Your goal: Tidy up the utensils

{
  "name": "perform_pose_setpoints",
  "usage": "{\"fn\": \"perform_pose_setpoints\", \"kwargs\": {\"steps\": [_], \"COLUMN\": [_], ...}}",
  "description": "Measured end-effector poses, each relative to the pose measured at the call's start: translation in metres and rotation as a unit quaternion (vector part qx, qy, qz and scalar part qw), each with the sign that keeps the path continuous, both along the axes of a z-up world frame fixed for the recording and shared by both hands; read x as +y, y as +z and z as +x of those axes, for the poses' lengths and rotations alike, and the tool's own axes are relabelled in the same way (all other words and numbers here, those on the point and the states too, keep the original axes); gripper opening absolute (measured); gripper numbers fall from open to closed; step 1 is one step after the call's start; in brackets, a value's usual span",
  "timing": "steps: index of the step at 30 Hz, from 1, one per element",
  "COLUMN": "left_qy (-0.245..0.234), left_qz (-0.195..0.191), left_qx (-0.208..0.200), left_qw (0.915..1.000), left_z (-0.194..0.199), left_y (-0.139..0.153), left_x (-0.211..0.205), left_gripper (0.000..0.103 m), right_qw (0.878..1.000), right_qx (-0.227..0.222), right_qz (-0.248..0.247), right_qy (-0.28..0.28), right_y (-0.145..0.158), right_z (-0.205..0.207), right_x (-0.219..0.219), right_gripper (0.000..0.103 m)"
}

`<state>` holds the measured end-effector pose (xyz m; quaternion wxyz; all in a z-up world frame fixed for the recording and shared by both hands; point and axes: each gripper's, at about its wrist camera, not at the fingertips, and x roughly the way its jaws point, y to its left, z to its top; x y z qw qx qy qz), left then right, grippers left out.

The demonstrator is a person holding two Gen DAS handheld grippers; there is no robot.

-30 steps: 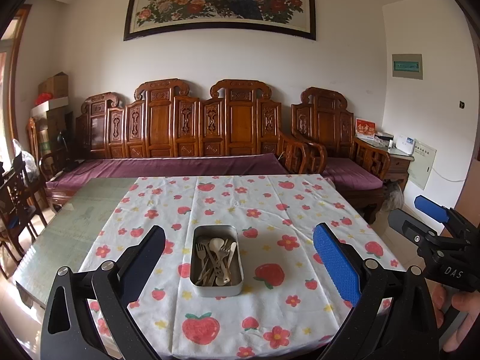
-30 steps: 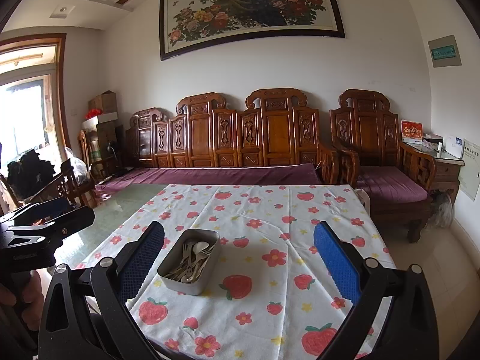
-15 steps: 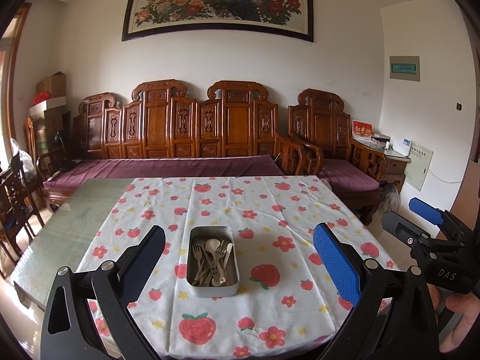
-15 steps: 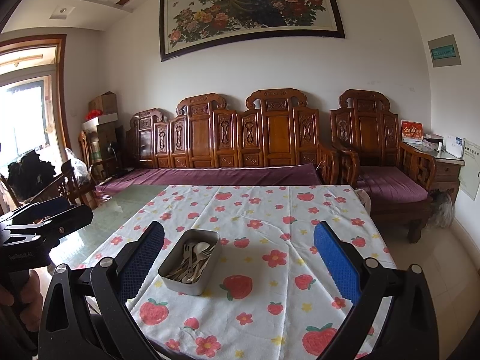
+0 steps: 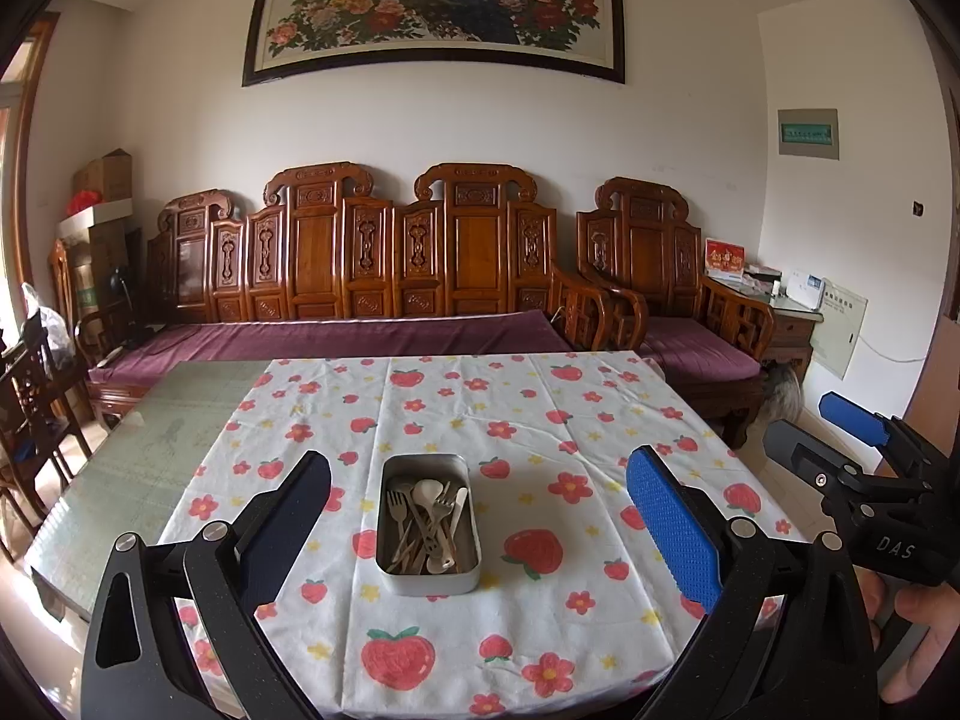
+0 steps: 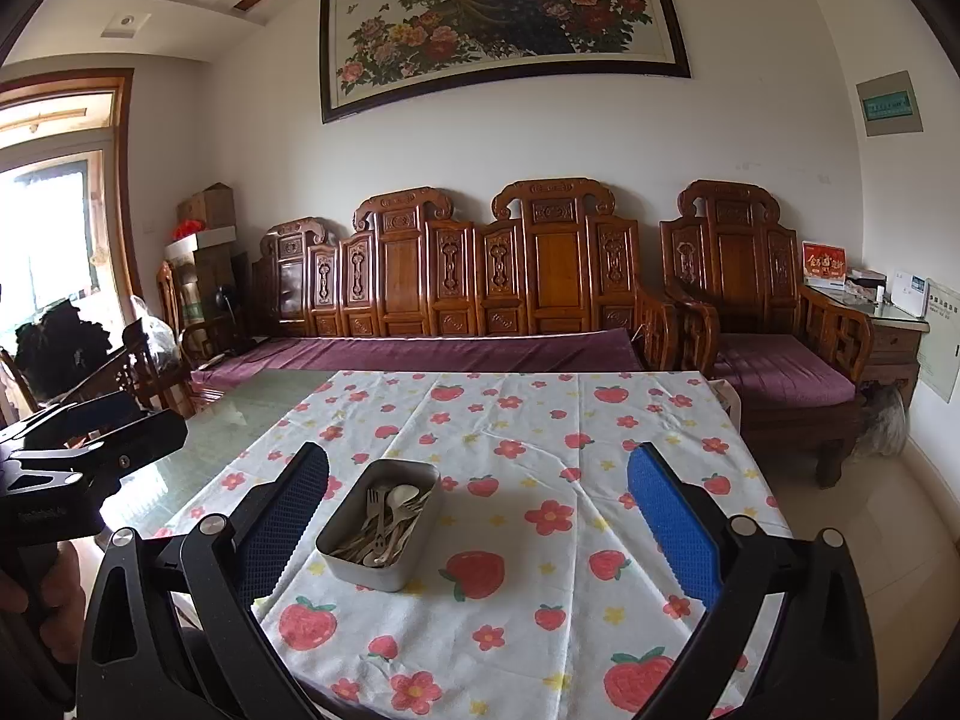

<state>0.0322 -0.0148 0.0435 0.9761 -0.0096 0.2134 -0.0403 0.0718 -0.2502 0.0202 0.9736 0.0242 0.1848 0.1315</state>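
Metal tin (image 5: 429,577) of utensils (image 5: 425,525), strawberry tablecloth (image 5: 558,612)

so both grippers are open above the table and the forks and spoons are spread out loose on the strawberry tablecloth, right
Not quite. Both the left gripper and right gripper are open, but the forks and spoons lie heaped inside the metal tin, not loose on the strawberry tablecloth. Both wrist views show it.
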Motion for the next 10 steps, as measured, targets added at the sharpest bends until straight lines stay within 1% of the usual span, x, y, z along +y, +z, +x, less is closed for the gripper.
{"fn": "perform_pose_setpoints", "kwargs": {"steps": [10], "left_qy": [0.003], "left_qz": [0.0], "left_qx": [0.003], "left_qw": [1.0], "left_z": [0.0009], "left_y": [0.0008], "left_x": [0.0024], "left_gripper": [0.095], "right_qw": [1.0], "right_qx": [-0.001], "right_qz": [0.001], "right_qy": [0.0], "right_y": [0.0004], "right_z": [0.0005], "right_x": [-0.0006], "right_gripper": [0.1]}}
